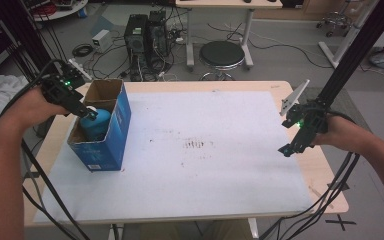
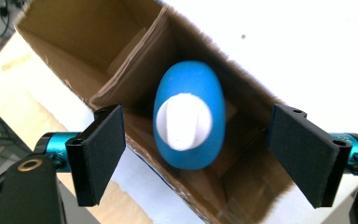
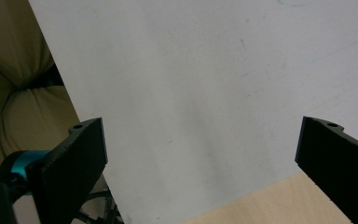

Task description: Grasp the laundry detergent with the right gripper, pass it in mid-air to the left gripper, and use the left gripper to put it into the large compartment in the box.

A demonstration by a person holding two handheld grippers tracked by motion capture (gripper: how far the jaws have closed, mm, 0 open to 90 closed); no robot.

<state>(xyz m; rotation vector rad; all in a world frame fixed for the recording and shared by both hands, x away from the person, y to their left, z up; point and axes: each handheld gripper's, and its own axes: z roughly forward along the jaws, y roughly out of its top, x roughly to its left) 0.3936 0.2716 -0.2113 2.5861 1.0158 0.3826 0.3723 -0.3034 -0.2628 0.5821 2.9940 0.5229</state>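
Observation:
A blue bottle (image 1: 95, 124) with a white cap (image 2: 185, 121) stands upright inside an open blue cardboard box (image 1: 107, 145) at the table's left. My left gripper (image 1: 89, 113) hovers over the box, open, its jaws wide on either side of the bottle (image 2: 189, 116) without touching it. The box's brown interior (image 2: 121, 51) has a divider. My right gripper (image 1: 287, 149) is open over the right edge of the white mat (image 3: 205, 84), with nothing between its pads (image 3: 81, 158).
A white mat (image 1: 195, 150) covers most of the wooden table (image 1: 330, 185). Beyond the far edge stand a black stool (image 1: 222, 54), computer towers (image 1: 145, 35) and floor cables. A black frame post (image 1: 355, 45) rises at the right.

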